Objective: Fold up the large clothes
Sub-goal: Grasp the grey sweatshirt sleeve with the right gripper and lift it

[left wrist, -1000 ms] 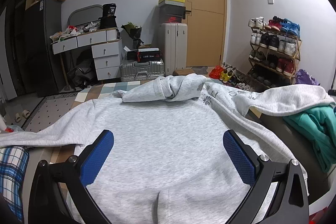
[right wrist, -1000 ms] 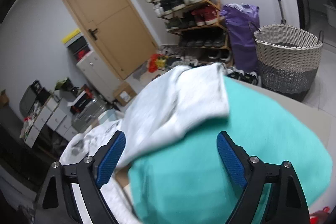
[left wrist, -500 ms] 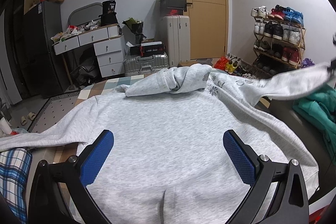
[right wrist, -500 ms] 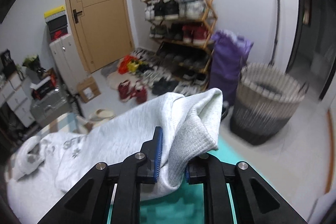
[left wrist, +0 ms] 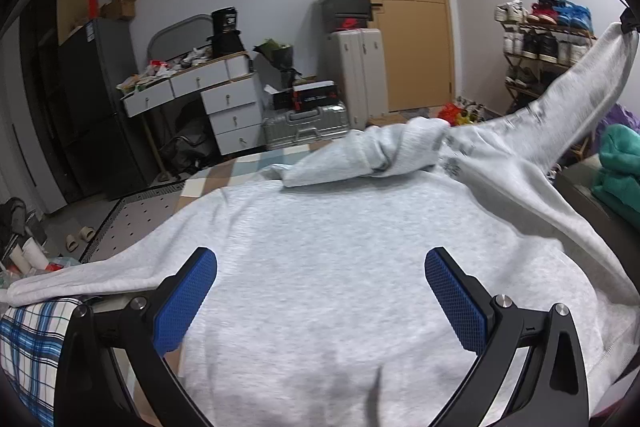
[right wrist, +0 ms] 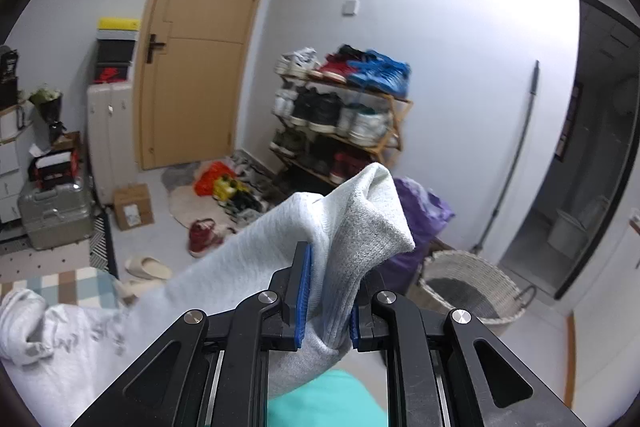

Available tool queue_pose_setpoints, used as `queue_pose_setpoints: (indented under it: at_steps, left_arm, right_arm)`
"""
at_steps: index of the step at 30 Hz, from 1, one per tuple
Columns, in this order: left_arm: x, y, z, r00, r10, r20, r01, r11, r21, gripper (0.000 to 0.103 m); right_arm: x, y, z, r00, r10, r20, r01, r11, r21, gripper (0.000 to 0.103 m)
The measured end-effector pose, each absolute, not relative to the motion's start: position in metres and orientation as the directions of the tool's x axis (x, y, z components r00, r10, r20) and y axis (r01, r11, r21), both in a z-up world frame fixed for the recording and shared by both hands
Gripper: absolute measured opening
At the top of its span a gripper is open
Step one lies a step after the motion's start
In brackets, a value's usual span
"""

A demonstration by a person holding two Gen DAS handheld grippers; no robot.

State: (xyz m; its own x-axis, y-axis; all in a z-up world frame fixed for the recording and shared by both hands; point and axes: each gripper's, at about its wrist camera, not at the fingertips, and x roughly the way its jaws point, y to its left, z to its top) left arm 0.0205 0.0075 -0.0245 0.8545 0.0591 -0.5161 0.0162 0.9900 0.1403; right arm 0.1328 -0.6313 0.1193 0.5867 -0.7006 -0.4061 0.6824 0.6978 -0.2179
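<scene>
- My pads [left wrist: 185, 301] are blue rubber with a fine dimpled grain, set in matt black plastic with bright metal pins.
- The hoodie [left wrist: 328, 267] is soft, matt, heathered grey fleece; its cuff [right wrist: 372, 227] is ribbed knit.
- The teal garment [left wrist: 618, 175] is matt cloth.
- The door [right wrist: 200, 47] is smooth satin wood.
- The basket [right wrist: 468, 287] is rough woven wicker.
- The case [right wrist: 52, 211] is ribbed silvery metal.

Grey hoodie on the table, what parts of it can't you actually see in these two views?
- Left wrist view: the grey hoodie's hem is cut off by the bottom edge.
- Its lettering is blurred, unreadable.
- Right wrist view: the sleeve cuff is partly hidden between the right gripper's pads.
</scene>
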Motion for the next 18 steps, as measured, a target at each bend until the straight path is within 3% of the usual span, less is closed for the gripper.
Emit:
queue_pose_setpoints:
  at_steps: [6, 9, 12, 18]
  left_arm:
    - [0.021, 0.036, -0.017, 0.858, 0.074, -0.509, -0.046, 0.997, 0.068, 0.102]
    - [0.018, 0.054, -0.012, 0.864, 0.091, -0.495, -0.089, 0.996, 0.028, 0.102]
    - [0.013, 0.074, -0.006, 0.872, 0.115, -0.476, -0.139, 0.990, -0.015, 0.102]
    - [-0.002, 0.121, 0.003, 0.884, 0.170, -0.436, -0.241, 0.964, -0.114, 0.102]
  right_arm:
    - [0.136, -0.545, 0.140, 0.778, -0.530, -0.338, 0.498, 0.847, -0.184, 0.015]
    - [0.130, -0.473, 0.160, 0.877, -0.390, -0.280, 0.345, 0.918, -0.197, 0.015]
    - [0.130, -0.405, 0.161, 0.930, -0.238, -0.278, 0.179, 0.959, -0.221, 0.015]
    - [0.144, -0.253, 0.089, 0.896, 0.086, -0.436, -0.193, 0.959, -0.208, 0.010]
